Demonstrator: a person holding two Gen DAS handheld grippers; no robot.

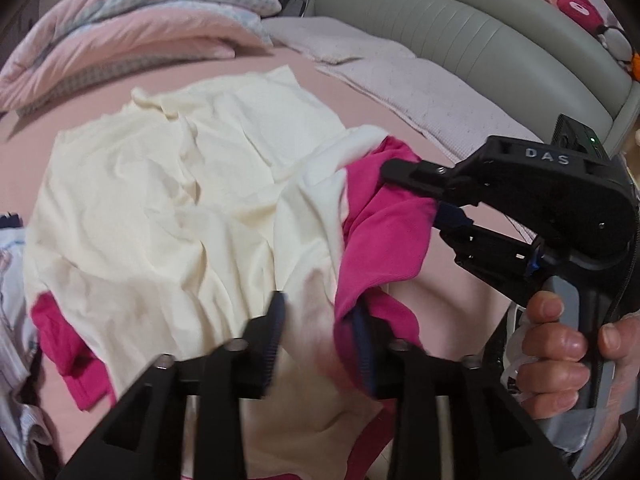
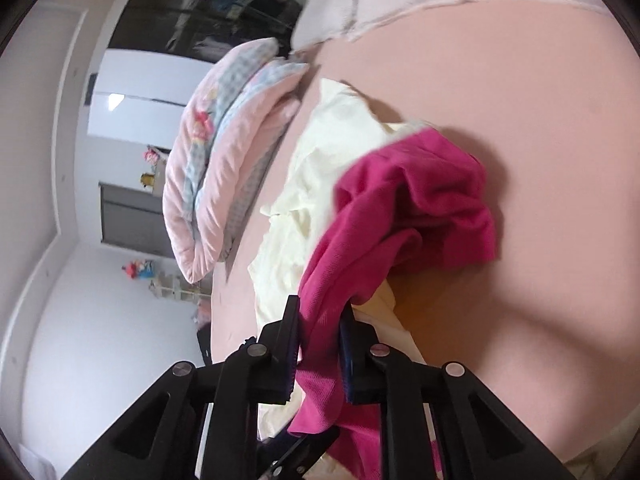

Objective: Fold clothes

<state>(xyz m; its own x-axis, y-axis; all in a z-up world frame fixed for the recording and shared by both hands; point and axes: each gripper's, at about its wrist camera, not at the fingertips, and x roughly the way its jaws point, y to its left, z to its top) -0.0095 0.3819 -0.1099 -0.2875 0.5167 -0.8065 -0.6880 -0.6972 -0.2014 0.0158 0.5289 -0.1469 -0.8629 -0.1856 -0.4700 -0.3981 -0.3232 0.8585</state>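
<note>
The cream and magenta garment (image 1: 168, 200) lies rumpled on the pink bed (image 1: 100, 92), spreading out ahead of the left gripper (image 1: 320, 344), whose jaws are spread with the cloth loose between them. The right gripper (image 2: 320, 344) has its jaws pinching a magenta fold, lifted. Folded quilt (image 1: 132, 20) sits well beyond both jaws

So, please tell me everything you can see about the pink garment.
The pink garment is magenta knit cloth, crumpled, partly lifted off the pink bed sheet. It lies against the cream garment. The right gripper has its jaws closed on a fold of it; the left gripper has cloth between open jaws. Another pink part shows at the cream garment's far corner.
</note>
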